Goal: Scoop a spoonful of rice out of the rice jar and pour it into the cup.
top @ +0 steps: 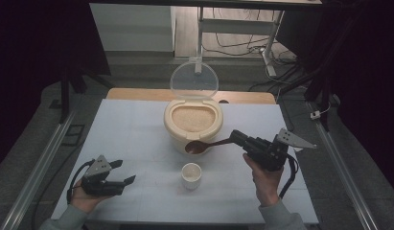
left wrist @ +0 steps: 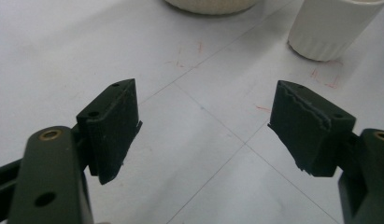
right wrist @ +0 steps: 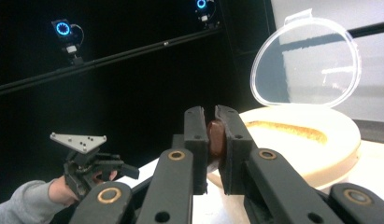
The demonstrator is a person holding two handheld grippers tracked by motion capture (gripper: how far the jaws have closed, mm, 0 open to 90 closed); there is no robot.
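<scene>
Spoon clamped at the rice bin, left jaws apart

Spoon (top: pixel 204 145) is seen in the high view as a dark brown, glossy utensil with a rounded bowl and a slim handle. Its handle end is clamped between the jaws of the right gripper (top: pixel 238 137), and its bowl is held against the front wall of the cream rice bin (top: pixel 173 129), just above the small white cup (top: pixel 191 175) on the white worktop (top: pixel 137 129). The bin is filled with pale grains, and its clear lid (top: pixel 194 80) is stood upright at the back.

In the right gripper view the brown handle (right wrist: pixel 216 138) is seen pressed between the two black jaws, a detail too small to be read from above; the left gripper (right wrist: pixel 94 163) is also caught there from the side, held in a grey-sleeved hand.

In the left gripper view the jaws are seen wide apart with nothing between them, over the bare worktop. The ribbed foot of the cup (left wrist: pixel 330 29) is shown close ahead at the upper right.
</scene>
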